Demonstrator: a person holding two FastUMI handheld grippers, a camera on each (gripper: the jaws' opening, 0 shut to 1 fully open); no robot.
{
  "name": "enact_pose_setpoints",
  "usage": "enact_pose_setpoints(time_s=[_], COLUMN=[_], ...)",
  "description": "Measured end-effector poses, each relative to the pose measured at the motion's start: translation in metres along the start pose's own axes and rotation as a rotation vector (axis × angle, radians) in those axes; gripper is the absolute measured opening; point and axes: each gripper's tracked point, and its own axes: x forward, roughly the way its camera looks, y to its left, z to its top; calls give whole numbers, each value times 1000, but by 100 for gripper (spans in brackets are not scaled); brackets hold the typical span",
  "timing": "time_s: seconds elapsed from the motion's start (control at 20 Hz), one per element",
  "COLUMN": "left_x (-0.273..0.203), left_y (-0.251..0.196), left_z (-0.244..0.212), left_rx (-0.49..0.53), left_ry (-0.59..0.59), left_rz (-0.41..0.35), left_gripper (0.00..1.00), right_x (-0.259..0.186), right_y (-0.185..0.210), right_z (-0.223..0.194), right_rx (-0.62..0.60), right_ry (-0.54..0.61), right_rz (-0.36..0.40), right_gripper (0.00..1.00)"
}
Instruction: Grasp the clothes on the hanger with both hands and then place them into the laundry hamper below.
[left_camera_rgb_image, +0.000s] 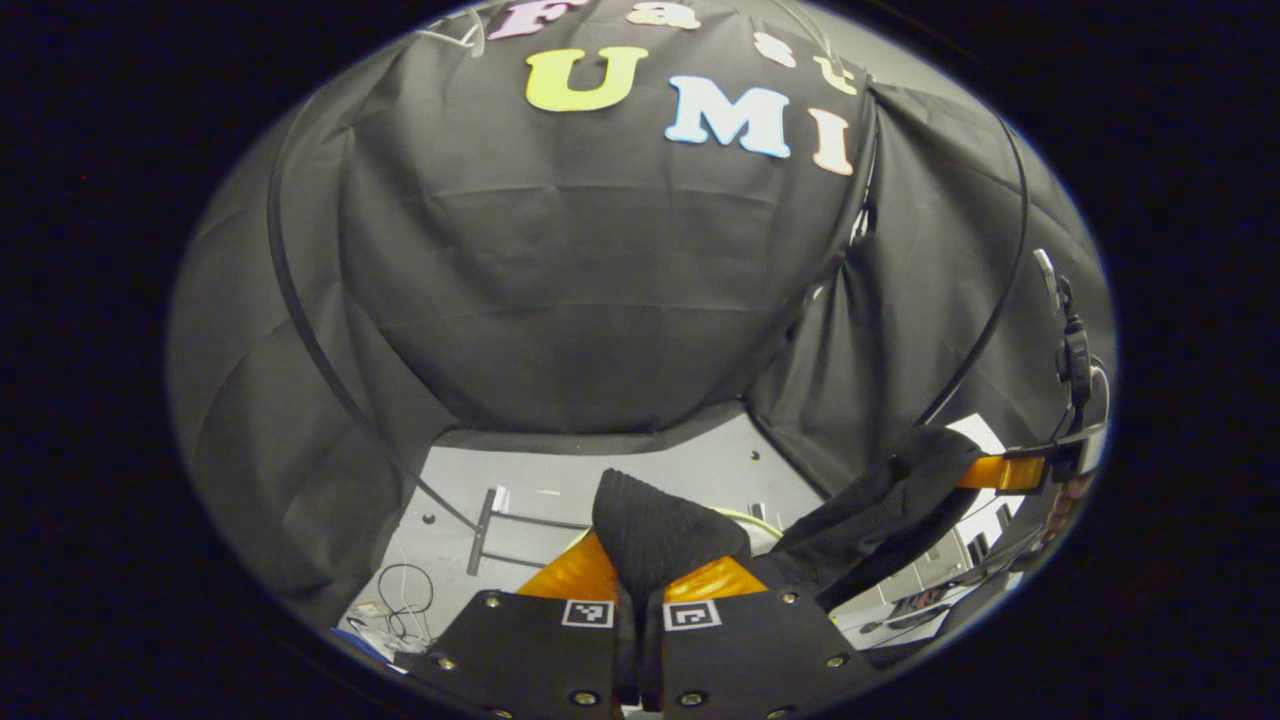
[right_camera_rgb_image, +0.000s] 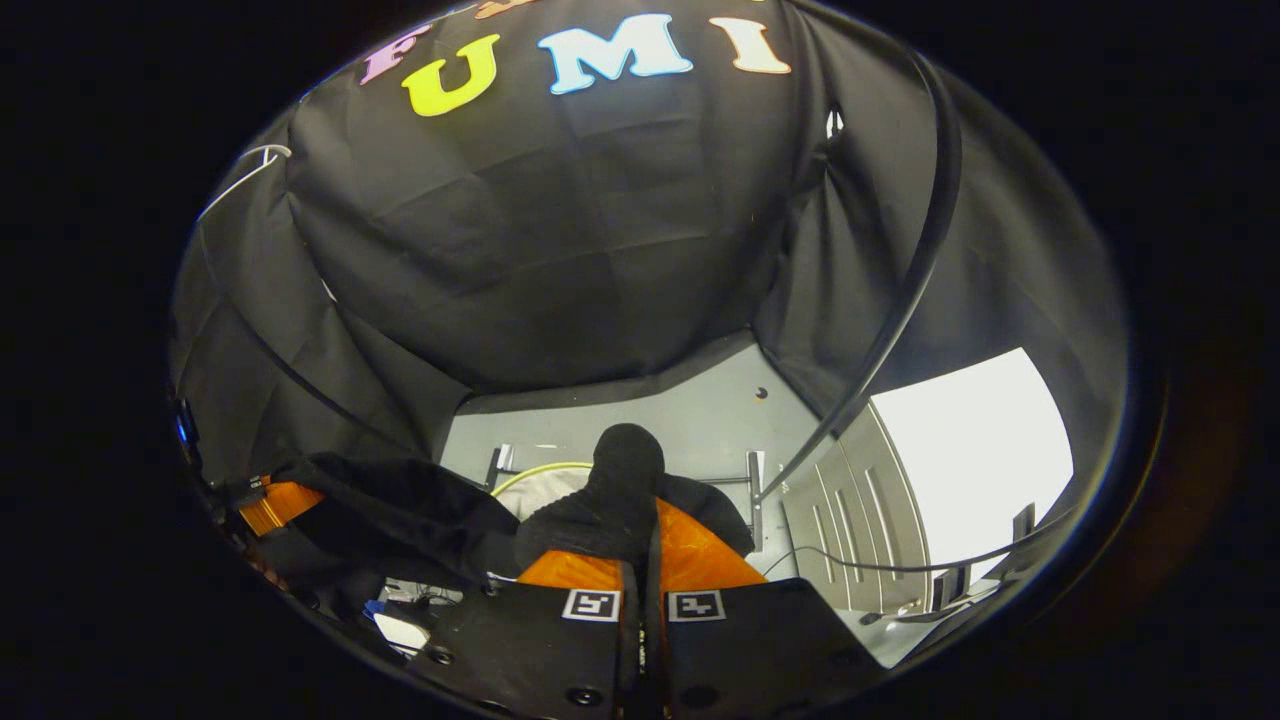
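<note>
A black garment (left_camera_rgb_image: 655, 525) is pinched between the orange fingers of my left gripper (left_camera_rgb_image: 645, 565), which is shut on it. From there the cloth stretches right to my right gripper's orange finger (left_camera_rgb_image: 1000, 472). In the right gripper view, my right gripper (right_camera_rgb_image: 640, 545) is shut on a bunched end of the same garment (right_camera_rgb_image: 620, 470). The rest of it sags left toward the left gripper's orange finger (right_camera_rgb_image: 275, 505). Below the cloth, part of the laundry hamper's yellow-green rim (left_camera_rgb_image: 745, 518) (right_camera_rgb_image: 530, 470) and pale inside show.
Metal bars of a stand (left_camera_rgb_image: 490, 525) lie on the grey floor (left_camera_rgb_image: 690, 465), with loose cables (left_camera_rgb_image: 405, 590) at the lower left. A grey cabinet (right_camera_rgb_image: 860, 500) and a bright white panel (right_camera_rgb_image: 970, 450) stand to the right. Black cloth walls close in behind.
</note>
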Motion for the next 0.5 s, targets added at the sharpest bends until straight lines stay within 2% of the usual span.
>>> enact_pose_setpoints(time_s=[0.2,0.25,0.3,0.4,0.5], left_x=[8,8,9,11,15], left_y=[-5,-5,-4,-4,-2], left_z=[-7,-7,-8,-13,-19], left_rx=[14,13,11,8,7], left_ry=[27,25,24,29,46], left_rz=[-7,-7,-7,-9,0], left_gripper=[3,3,3,4,4], right_x=[5,8,10,13,16], right_y=[-1,2,5,9,12], right_z=[-10,-12,-10,-9,-10], right_rx=[-2,0,4,8,2], right_ry=[19,23,25,30,36], right_rz=[-13,-12,-11,-11,-8], right_gripper=[1,5,1,1,5])
